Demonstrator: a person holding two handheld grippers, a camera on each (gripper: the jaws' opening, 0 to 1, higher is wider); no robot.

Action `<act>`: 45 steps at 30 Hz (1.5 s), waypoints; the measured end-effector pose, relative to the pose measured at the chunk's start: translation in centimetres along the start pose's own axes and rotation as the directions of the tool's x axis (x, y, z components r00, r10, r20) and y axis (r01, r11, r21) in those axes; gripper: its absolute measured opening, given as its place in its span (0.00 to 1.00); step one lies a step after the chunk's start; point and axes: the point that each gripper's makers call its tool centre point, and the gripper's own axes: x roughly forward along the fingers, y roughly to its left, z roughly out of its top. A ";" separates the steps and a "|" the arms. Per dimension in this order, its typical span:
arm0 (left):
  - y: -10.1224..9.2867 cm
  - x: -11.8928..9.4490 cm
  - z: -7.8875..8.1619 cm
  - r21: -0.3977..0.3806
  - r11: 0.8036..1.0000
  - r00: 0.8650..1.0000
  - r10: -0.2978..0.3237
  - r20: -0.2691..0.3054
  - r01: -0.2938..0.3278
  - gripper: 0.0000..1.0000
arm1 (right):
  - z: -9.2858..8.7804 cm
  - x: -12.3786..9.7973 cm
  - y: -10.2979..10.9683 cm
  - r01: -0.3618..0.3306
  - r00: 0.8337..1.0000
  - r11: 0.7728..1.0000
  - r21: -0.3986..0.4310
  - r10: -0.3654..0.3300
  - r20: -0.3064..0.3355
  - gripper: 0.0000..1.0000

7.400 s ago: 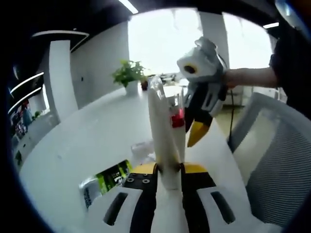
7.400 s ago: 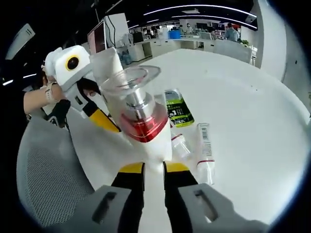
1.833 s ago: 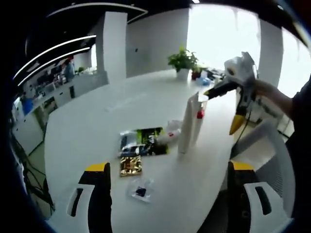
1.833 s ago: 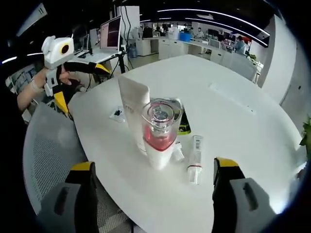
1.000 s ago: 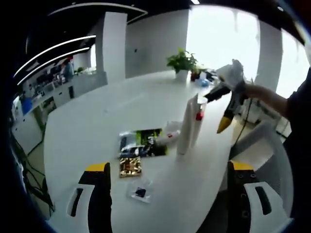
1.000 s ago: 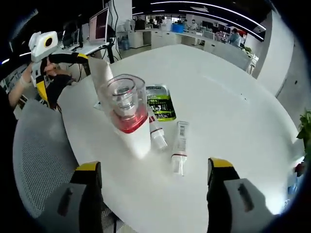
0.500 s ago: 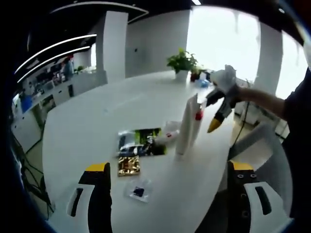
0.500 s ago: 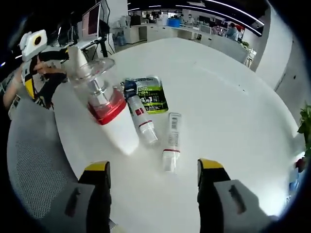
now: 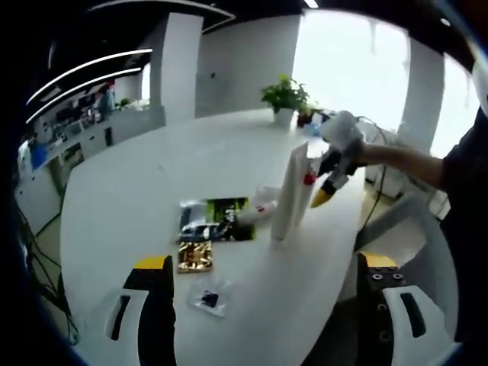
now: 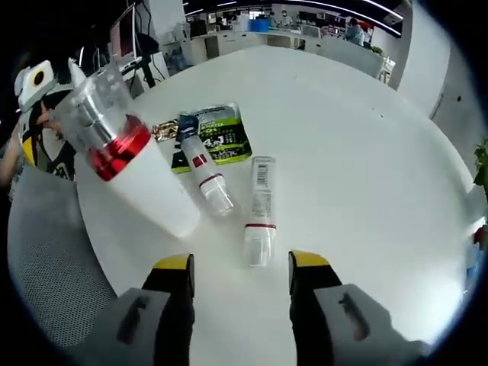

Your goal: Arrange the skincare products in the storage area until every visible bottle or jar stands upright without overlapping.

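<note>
Lying tube (image 10: 259, 210) flat on counter (image 10: 366, 160) beside second lying tube (image 10: 204, 177), not yet upright. Right gripper (image 10: 240, 267) fingers spread empty, straddling its cap end, lined for pickup. Pump bottle (image 10: 130, 164) and tall tube (image 9: 288, 194) stand together. Left gripper (image 9: 263, 271) fingers wide, empty, held back.

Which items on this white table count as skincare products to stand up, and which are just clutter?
Job items: pump bottle with red collar, standing; tall white tube, standing; two small tubes lying flat.

Clutter: green sachet, gold packet, small clear packet, potted plant.
</note>
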 end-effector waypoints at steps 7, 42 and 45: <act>0.3 -0.1 -0.1 -0.011 1.000 1.000 -0.001 -0.004 0.001 0.97 | 0.0 1.1 -0.4 0.004 1.000 1.000 0.004 -0.004 -0.025 0.46; -0.5 -0.4 0.1 0.006 1.000 1.000 -0.030 -0.008 0.030 0.97 | -0.3 2.7 -0.8 0.062 0.998 0.997 0.046 -0.061 -0.019 0.22; -0.7 -0.4 0.1 0.014 0.999 0.999 -0.033 -0.013 0.034 0.97 | -0.3 2.7 -0.8 0.065 0.998 0.996 0.058 -0.064 -0.015 0.20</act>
